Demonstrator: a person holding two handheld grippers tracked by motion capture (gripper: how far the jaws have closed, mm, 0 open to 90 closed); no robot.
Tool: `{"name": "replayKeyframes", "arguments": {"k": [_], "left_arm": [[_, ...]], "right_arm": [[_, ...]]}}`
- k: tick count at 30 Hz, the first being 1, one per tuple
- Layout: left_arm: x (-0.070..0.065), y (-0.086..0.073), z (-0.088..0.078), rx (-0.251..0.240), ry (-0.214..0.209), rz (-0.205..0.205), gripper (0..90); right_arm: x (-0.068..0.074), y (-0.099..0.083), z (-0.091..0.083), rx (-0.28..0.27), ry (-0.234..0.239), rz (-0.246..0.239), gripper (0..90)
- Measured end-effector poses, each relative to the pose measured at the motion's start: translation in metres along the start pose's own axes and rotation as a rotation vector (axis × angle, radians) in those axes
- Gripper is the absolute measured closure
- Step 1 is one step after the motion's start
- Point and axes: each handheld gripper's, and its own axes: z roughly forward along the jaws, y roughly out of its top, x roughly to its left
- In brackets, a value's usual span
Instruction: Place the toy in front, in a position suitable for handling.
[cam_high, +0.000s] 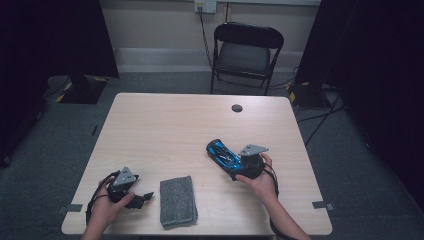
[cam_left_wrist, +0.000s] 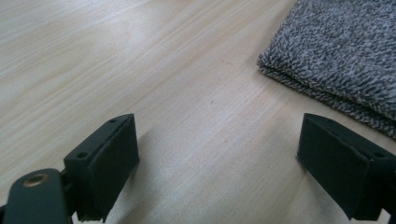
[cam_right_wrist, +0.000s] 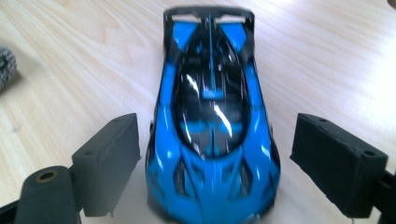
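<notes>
A blue and black toy car (cam_high: 223, 156) rests on the wooden table (cam_high: 165, 125) right of centre. In the right gripper view the car (cam_right_wrist: 212, 126) lies lengthwise between the jaws, with a gap on each side. My right gripper (cam_right_wrist: 215, 158) is open around it, and in the high view that gripper (cam_high: 235, 165) sits at the car's near end. A folded grey towel (cam_high: 178, 200) lies near the front edge. My left gripper (cam_high: 142, 199) rests on the table just left of the towel (cam_left_wrist: 345, 51). That left gripper (cam_left_wrist: 217, 168) stands open with bare wood between its jaws.
A round grommet (cam_high: 237, 108) is set in the table near its far edge. A black folding chair (cam_high: 245, 52) stands beyond the table. Dark curtains hang at both sides, and cables run across the floor at the right.
</notes>
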Motion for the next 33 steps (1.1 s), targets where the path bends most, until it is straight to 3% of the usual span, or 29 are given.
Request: {"name": "replayKeyframes", "arguments": {"k": [8,12,15,19,20,26,28,30,33], "left_arm": [[-0.001,0.0,0.0,0.001,0.008,-0.003,11.7],[-0.001,0.0,0.0,0.002,0.009,-0.003,11.5],[-0.001,0.0,0.0,0.002,0.01,-0.004,11.4],[-0.001,0.0,0.0,0.001,0.011,-0.004,11.4],[-0.001,0.0,0.0,0.001,0.011,-0.004,11.4],[-0.003,0.001,0.001,0.004,0.025,-0.016,11.2],[-0.004,0.001,0.001,-0.011,0.025,-0.029,15.4],[-0.005,0.002,0.0,-0.017,-0.01,-0.047,17.9],[-0.008,0.005,-0.001,-0.019,-0.024,-0.052,18.7]], "right_arm": [[-0.002,-0.02,-0.003,-0.007,-0.004,0.013,14.4],[-0.001,-0.018,0.0,0.008,0.001,0.009,15.6],[-0.001,-0.017,0.004,0.059,0.008,0.0,14.5],[-0.003,-0.017,0.004,0.062,0.017,0.021,15.7],[-0.003,-0.018,0.004,0.051,0.031,0.009,22.1],[-0.003,-0.018,0.003,0.046,0.035,0.003,22.8],[-0.003,-0.018,0.003,0.045,0.035,0.003,22.8],[-0.003,-0.018,0.003,0.045,0.036,0.003,22.8],[-0.003,-0.018,0.003,0.047,0.034,0.002,22.8]]}}
